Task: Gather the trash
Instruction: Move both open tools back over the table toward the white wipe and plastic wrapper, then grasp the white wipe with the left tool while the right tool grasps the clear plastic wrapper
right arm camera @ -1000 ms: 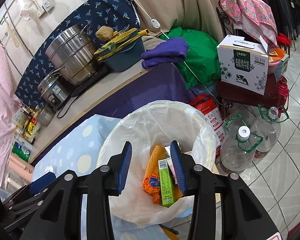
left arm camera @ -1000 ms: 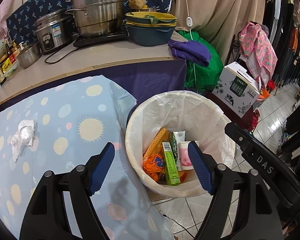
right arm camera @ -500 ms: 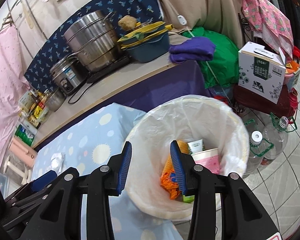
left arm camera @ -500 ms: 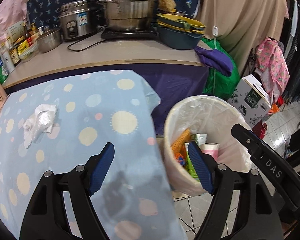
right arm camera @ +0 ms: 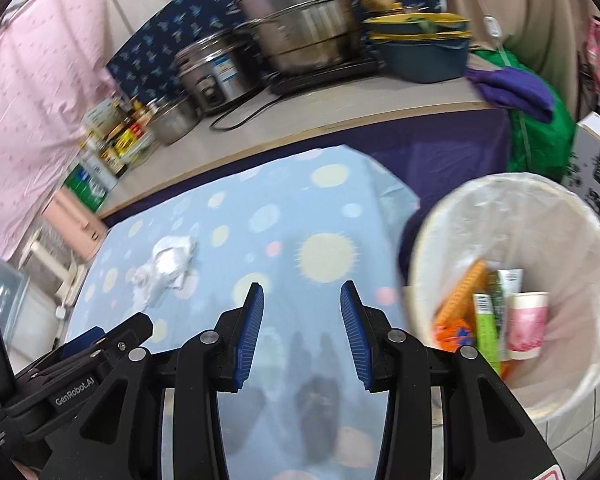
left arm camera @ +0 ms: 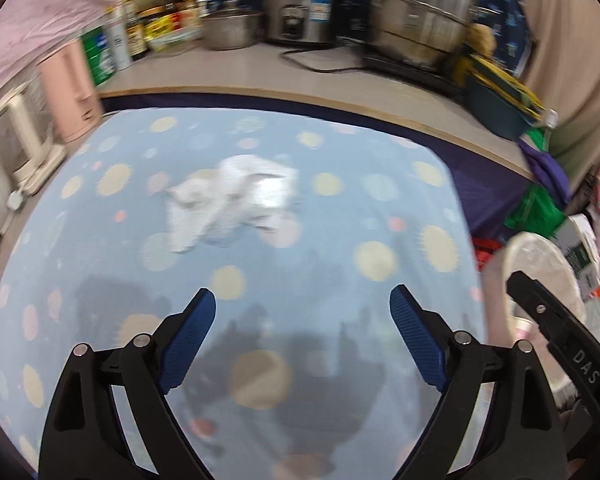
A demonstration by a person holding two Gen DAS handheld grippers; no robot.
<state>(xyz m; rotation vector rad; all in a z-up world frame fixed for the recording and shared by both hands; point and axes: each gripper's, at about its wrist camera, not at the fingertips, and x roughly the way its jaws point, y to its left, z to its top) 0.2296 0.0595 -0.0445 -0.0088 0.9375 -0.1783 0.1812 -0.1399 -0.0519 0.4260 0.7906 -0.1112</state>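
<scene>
Crumpled white tissue [left arm camera: 232, 200] on tabletop [left arm camera: 380, 216] looked light, soft, best pinched mid-wad; left hand-held gripper [left arm camera: 302, 336] wide open, empty; right hand-held gripper [right arm camera: 302, 334] part open, empty

My left wrist camera looks forward and down along its fingers from above the near edge of the blue dotted tablecloth [left arm camera: 380, 208], facing the counter [left arm camera: 236, 76] behind. My right wrist camera sits beside it, to the right, and takes in the lined bin [right arm camera: 580, 216] from close above. Both views share the tablecloth, the crumpled white tissue [left arm camera: 232, 200], the counter and the bin.
</scene>
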